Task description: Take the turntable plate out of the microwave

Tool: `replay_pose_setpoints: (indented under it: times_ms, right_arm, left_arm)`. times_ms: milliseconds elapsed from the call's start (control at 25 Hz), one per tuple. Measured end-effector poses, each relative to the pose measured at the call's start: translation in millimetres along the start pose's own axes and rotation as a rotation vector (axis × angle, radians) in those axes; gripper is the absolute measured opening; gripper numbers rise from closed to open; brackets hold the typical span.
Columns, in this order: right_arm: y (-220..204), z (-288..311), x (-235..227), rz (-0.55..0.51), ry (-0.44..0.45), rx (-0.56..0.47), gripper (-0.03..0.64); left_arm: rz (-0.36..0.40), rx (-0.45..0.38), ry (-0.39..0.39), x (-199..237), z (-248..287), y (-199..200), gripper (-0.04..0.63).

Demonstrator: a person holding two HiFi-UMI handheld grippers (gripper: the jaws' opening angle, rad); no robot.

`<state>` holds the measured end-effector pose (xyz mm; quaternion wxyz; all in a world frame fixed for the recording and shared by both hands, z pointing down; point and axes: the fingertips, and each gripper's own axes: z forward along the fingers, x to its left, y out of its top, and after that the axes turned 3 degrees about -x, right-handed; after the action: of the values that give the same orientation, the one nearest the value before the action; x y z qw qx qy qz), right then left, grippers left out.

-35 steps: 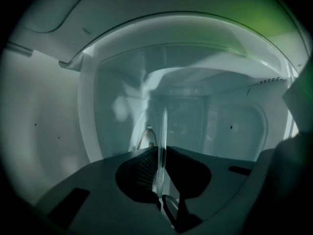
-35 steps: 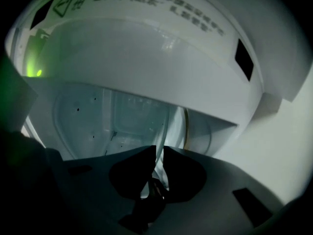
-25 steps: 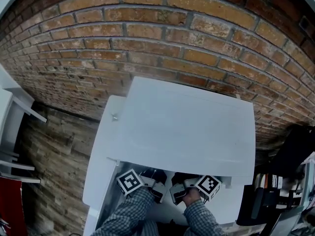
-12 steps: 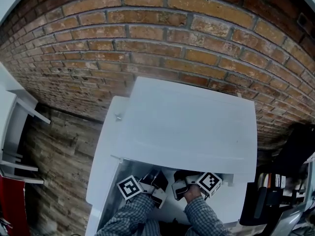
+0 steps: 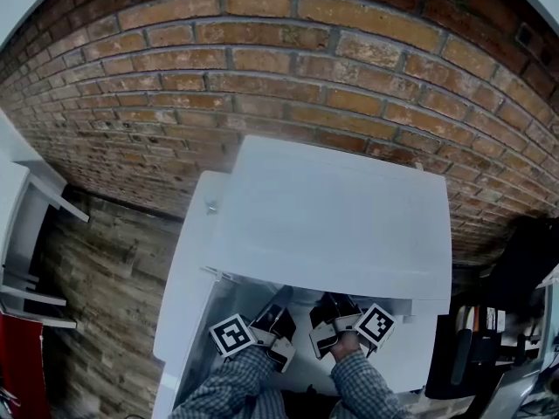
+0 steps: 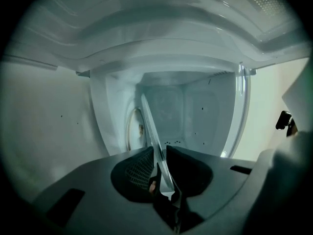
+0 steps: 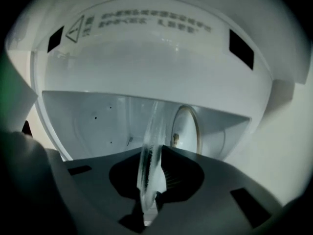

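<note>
Nearest, at the bottom of the head view, two checked sleeves (image 5: 236, 382) reach toward the open front of the white microwave (image 5: 332, 225). Each hand holds a gripper, and both point into the opening. The left gripper (image 6: 159, 149) has the thin glass edge of the turntable plate (image 6: 157, 146) between its jaws. Those jaws have just been opening. They sit close around the glass but seem to have let go a little, so I think this side is not squeezing any more. The right gripper (image 7: 154, 153) has the same plate (image 7: 149, 165) between its jaws. Those jaws have just been closing, and now they look narrow and pressed on the glass from both sides. So the plate is in the mouth of the microwave, held mostly by the right gripper. Farther in, a round ring (image 7: 198, 131) shows bare on the inside, so I judge the plate has come off its spot. The door (image 5: 188, 286) hangs open at the lower left of the head view. Behind it all is the brick wall (image 5: 262, 77). What looks done: door open, plate grabbed and lifted. What is left: bring the plate all the way out and set it down somewhere.
</note>
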<state>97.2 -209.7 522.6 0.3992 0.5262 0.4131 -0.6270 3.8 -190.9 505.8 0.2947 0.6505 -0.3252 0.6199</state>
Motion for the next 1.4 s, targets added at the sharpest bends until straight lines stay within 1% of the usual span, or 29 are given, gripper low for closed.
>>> replay_pose_setpoints:
  times_ms: [80,360,520,720,880,1040,1160,1400]
  right_arm:
    - [-1.2,-3.9,2.9,-0.006,0.008,0.004,0.044]
    - [-13.5,-22.3,13.7,0.023,0.034,-0.004,0.044]
    - [-21.1,-35.5,15.2,0.026,0.034,-0.014,0.044]
    - [-29.1,-49.4,15.1,0.041,0.053,-0.022,0.044]
    - [-38.3,-57.7,16.1,0.040,0.065,-0.019,0.044]
    - [-47.3,-74.3,19.8,0.037,0.072,-0.018,0.044]
    - [-54.1,-89.0,22.2,0.043,0.080,-0.018,0.044]
    - [-69.1,-131.2,30.3,0.010,0.097,-0.003,0.044]
  left_arm:
    - [-0.003,0.006,0.001,-0.7,-1.9,-2.3,0.067]
    - [-0.063,-0.005,-0.030,-13.6,-21.8,-6.0,0.066]
    - [-0.081,0.008,-0.024,-18.6,-33.5,-12.9,0.064]
    - [-0.063,0.016,0.002,-25.1,-47.9,-18.0,0.061]
    - [-0.073,0.016,0.003,-24.1,-61.5,-22.2,0.061]
    - [-0.080,0.027,-0.020,-28.2,-76.6,-32.2,0.061]
    - [-0.069,0.031,-0.030,-33.3,-90.3,-40.3,0.061]
    - [-0.056,0.019,-0.047,-46.3,-126.5,-67.5,0.061]
